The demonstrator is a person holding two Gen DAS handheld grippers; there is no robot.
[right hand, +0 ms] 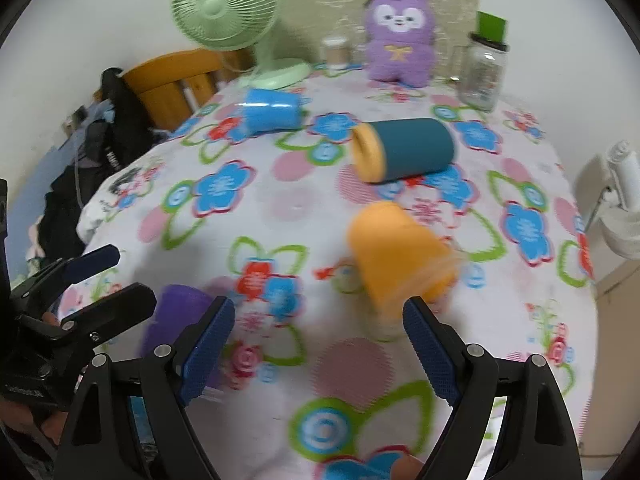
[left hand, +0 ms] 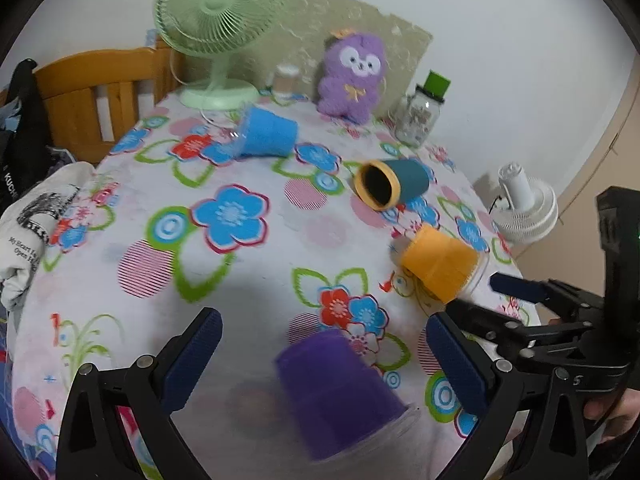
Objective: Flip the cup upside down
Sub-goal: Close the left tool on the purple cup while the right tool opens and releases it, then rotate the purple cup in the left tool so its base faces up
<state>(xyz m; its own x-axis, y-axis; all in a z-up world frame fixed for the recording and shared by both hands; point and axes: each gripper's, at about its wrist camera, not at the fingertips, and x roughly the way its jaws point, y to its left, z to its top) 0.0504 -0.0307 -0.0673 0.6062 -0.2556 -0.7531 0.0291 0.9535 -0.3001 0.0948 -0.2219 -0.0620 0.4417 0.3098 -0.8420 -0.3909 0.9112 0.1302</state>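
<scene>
A purple cup [left hand: 340,392] lies tilted, mouth towards me, between the fingers of my open left gripper [left hand: 324,356]; it touches neither pad. It also shows in the right wrist view [right hand: 176,320] behind the left finger. An orange cup [right hand: 396,256] lies tilted just ahead of my open, empty right gripper [right hand: 320,344]; it also shows in the left wrist view [left hand: 440,260]. A teal cup with a yellow rim [left hand: 390,186] lies on its side mid-table. A blue cup [left hand: 266,132] lies on its side farther back.
The table has a flowered cloth [left hand: 232,216]. At the back stand a green fan [left hand: 218,36], a purple plush toy [left hand: 354,76], a glass jar with a green lid [left hand: 420,114] and a small cup [left hand: 286,80]. A white fan [left hand: 524,208] is right; a wooden chair [left hand: 96,92] left.
</scene>
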